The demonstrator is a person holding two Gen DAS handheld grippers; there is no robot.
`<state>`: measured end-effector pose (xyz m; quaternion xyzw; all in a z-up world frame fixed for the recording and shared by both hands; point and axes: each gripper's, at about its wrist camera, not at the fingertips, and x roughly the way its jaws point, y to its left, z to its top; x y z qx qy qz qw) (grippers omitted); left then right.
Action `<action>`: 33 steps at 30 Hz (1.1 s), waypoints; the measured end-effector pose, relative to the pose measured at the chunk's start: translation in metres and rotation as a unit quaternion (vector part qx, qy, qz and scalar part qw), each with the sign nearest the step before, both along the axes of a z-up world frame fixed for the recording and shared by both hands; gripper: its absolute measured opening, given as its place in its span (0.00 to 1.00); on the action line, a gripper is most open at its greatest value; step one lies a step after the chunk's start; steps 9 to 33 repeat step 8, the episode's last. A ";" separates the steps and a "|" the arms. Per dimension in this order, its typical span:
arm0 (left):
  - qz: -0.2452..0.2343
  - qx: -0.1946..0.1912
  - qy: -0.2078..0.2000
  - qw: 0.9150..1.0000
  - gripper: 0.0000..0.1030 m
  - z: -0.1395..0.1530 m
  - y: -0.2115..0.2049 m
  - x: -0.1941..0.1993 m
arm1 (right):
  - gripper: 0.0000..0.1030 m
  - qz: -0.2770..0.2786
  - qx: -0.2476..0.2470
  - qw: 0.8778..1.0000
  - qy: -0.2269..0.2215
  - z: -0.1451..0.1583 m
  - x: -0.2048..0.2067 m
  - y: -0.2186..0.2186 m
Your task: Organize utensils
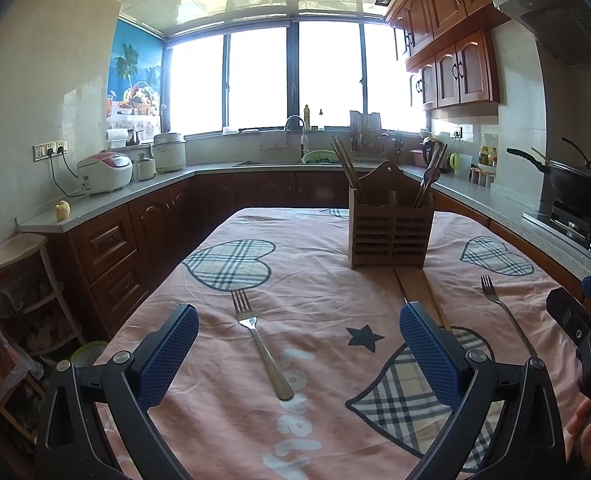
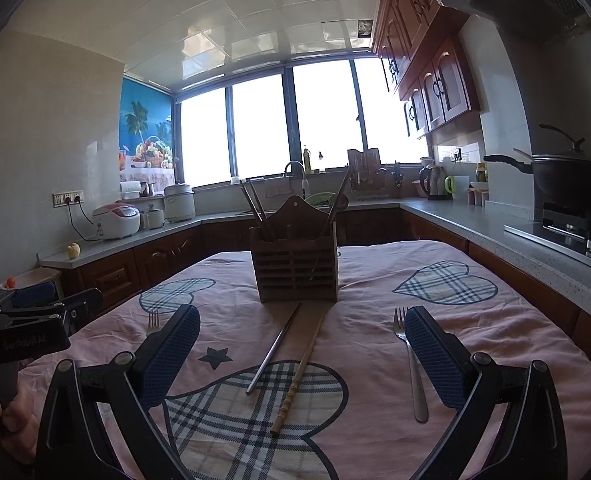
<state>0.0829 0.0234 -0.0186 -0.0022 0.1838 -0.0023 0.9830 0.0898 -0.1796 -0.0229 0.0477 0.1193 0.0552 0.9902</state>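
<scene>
Both grippers hover low over the bench, fingers apart and holding nothing: the left gripper frames the left fork; the right gripper frames two chopsticks, with the right fork just beside its right finger; beyond stands the holder, some chopsticks already in it. I judge the task barely begun: four pieces remain loose. Only the right view shows both chopsticks whole; the left view shows the left fork whole.
</scene>
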 end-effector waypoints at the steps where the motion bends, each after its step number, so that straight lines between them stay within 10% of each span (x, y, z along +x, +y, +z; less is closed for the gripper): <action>1: 0.000 0.000 0.001 1.000 0.99 0.000 0.000 0.001 | 1.00 0.000 0.000 1.000 0.001 0.000 0.000 0.000; 33: 0.000 -0.005 0.011 1.000 0.98 0.001 -0.001 0.005 | 1.00 0.000 0.003 1.000 0.007 -0.002 0.004 -0.001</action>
